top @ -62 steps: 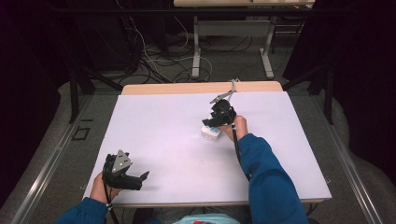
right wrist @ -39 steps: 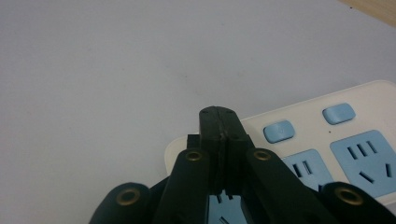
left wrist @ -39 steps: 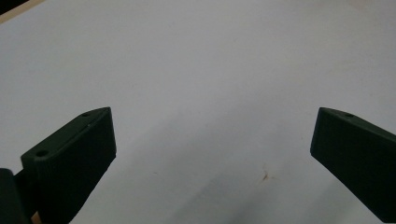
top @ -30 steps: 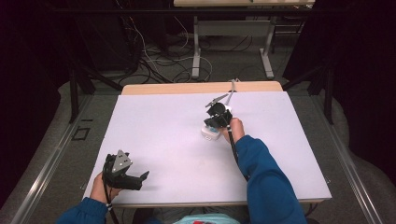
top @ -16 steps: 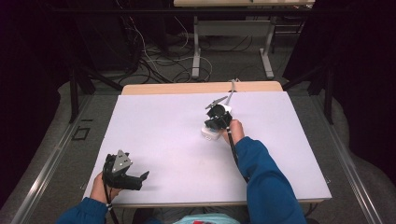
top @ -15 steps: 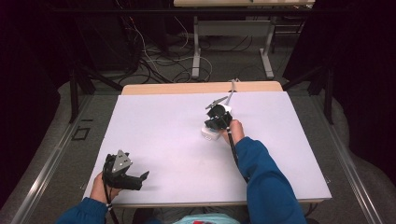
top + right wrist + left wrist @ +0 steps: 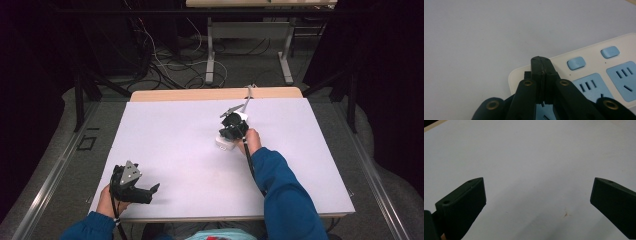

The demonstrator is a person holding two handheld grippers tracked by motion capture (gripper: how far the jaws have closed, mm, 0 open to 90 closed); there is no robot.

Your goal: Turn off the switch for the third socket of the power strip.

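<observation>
A white power strip [image 7: 599, 65] with blue sockets [image 7: 591, 86] and two blue switches [image 7: 576, 62] lies on the white table [image 7: 175, 135]. My right gripper [image 7: 541, 62] is shut with nothing between its jaws. Its tips hang over the strip's near end, just left of one switch, and I cannot tell whether they touch it. From above, the right gripper [image 7: 233, 127] stands over the power strip [image 7: 223, 143] at the table's middle back. My left gripper [image 7: 154, 191] rests open near the front left corner. Between its fingers [image 7: 464, 202] there is bare table.
A grey cable [image 7: 248, 95] runs from the strip to the table's back edge, where a wooden border [image 7: 200, 94] shows. Beyond it are table legs and loose cables on the floor [image 7: 190, 65]. A small brown mark [image 7: 566, 214] is on the tabletop near my left gripper.
The right hand shifted slightly over the strip between the earliest frame and a second ago. Since then both hands have kept still.
</observation>
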